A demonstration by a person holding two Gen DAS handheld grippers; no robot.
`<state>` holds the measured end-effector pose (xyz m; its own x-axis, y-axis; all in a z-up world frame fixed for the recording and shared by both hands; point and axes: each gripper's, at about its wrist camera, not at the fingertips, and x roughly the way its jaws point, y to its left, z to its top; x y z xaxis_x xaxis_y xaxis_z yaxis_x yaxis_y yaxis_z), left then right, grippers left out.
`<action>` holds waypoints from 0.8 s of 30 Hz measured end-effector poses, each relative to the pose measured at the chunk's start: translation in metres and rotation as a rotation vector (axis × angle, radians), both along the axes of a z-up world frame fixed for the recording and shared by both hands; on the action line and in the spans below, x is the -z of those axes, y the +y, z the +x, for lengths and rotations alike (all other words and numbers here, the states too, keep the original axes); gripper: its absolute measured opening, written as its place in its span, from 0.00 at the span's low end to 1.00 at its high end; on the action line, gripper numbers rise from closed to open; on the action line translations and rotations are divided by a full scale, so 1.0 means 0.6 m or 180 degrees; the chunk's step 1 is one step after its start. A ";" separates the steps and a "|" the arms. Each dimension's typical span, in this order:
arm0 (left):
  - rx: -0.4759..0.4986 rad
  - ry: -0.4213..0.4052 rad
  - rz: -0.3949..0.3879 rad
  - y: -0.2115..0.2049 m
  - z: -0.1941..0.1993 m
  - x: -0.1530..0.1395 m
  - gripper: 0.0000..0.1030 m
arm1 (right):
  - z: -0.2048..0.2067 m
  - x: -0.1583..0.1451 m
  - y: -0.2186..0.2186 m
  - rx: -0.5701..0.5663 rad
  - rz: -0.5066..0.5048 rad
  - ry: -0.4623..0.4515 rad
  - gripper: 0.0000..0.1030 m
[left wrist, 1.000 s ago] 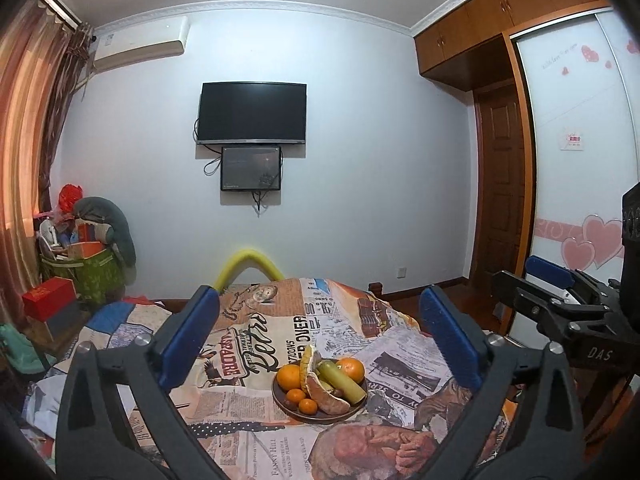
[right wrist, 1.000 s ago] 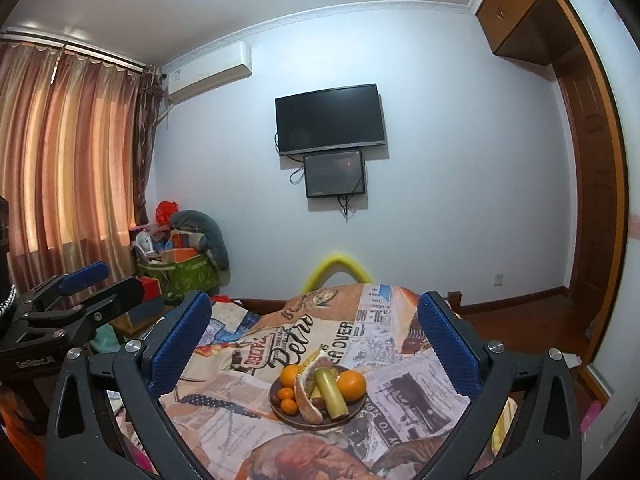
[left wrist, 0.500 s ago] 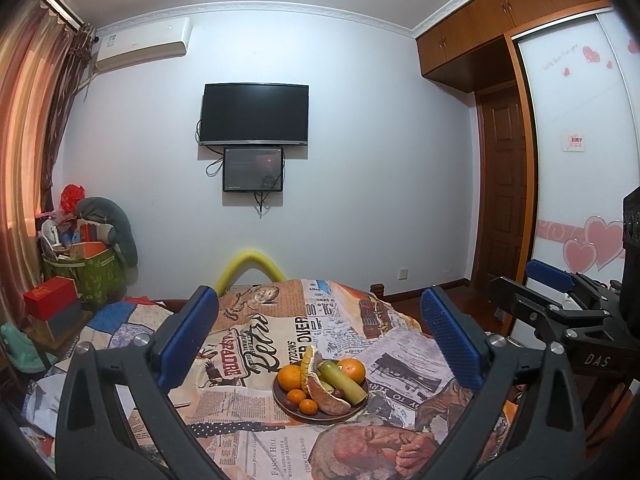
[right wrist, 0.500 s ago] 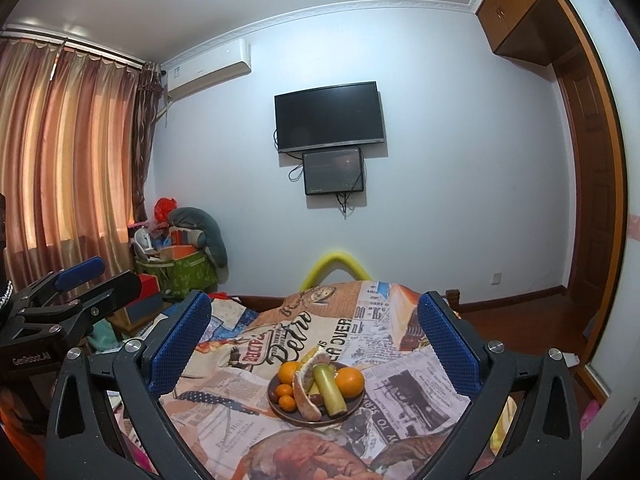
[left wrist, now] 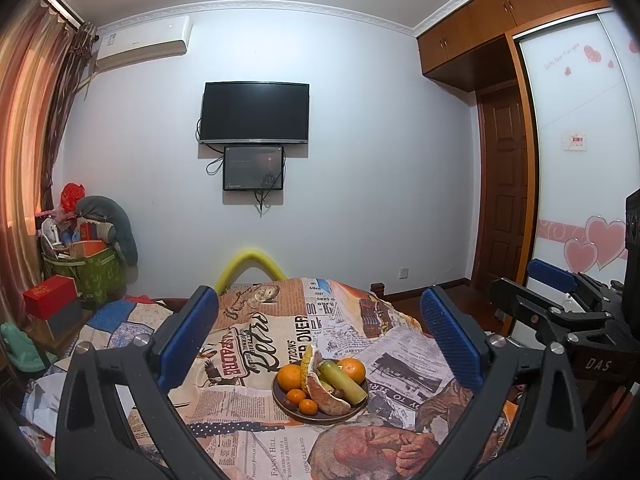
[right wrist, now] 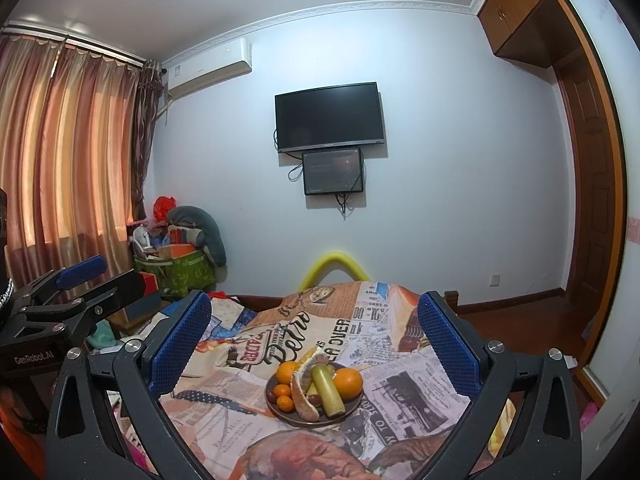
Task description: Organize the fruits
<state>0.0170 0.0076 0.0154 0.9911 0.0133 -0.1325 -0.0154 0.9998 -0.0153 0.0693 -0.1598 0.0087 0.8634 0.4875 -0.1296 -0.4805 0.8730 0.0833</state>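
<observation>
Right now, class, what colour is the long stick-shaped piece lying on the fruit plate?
Pale green stick, clearest in the right wrist view.

plate (left wrist: 298, 411) on table (left wrist: 256, 436), near centre | oranges (left wrist: 289, 376) left and right in plate, stalk (left wrist: 343, 380) between | television (left wrist: 254, 113) on far wall | basket (left wrist: 82, 272) far left

Small dark fruits (left wrist: 339, 393) on the plate (left wrist: 304, 417), lower centre, lie partly hidden beneath the peel (left wrist: 325, 397); their kind is indeterminate. Tablecloth (left wrist: 256, 432) small print is illegible. Right gripper (left wrist: 560, 304), right edge, is cropped.
</observation>
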 end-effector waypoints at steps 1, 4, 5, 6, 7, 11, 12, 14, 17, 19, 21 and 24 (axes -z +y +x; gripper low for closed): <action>0.0000 0.0000 -0.0002 0.000 0.000 -0.001 1.00 | 0.000 -0.001 0.000 -0.0001 0.0001 -0.0001 1.00; 0.0003 0.0003 -0.0009 0.001 0.000 -0.001 1.00 | 0.001 0.000 0.000 -0.0002 0.0005 0.0002 1.00; 0.0004 0.0002 -0.0009 0.001 0.000 -0.001 1.00 | 0.001 0.000 0.000 -0.0003 0.0006 0.0002 1.00; 0.0005 0.0003 -0.0011 0.001 0.000 -0.001 1.00 | 0.002 -0.001 0.001 -0.0003 0.0007 0.0003 1.00; 0.0009 0.0006 -0.0016 0.003 0.001 -0.001 1.00 | 0.001 -0.001 0.000 0.0000 0.0007 0.0003 1.00; 0.0021 0.0010 -0.0013 0.003 0.003 0.001 1.00 | 0.002 0.000 0.001 -0.0003 0.0003 0.0002 1.00; 0.0022 0.0010 -0.0014 0.003 0.002 0.001 1.00 | 0.002 -0.001 0.000 -0.0002 0.0002 0.0001 1.00; 0.0025 0.0014 -0.0016 0.003 0.003 0.002 1.00 | 0.002 0.000 0.001 -0.0007 0.0005 0.0003 1.00; 0.0031 0.0023 -0.0026 0.003 0.004 0.002 1.00 | 0.002 -0.001 0.001 -0.0002 0.0001 0.0001 1.00; 0.0036 0.0029 -0.0023 0.002 0.005 0.002 1.00 | 0.002 -0.001 -0.001 -0.0001 -0.0002 0.0001 1.00; 0.0041 0.0031 -0.0010 0.000 0.005 0.002 1.00 | 0.003 -0.001 -0.001 0.0000 0.0000 0.0004 1.00; 0.0047 0.0027 0.0002 -0.001 0.004 0.002 1.00 | 0.004 -0.002 -0.002 0.0010 0.0002 0.0004 1.00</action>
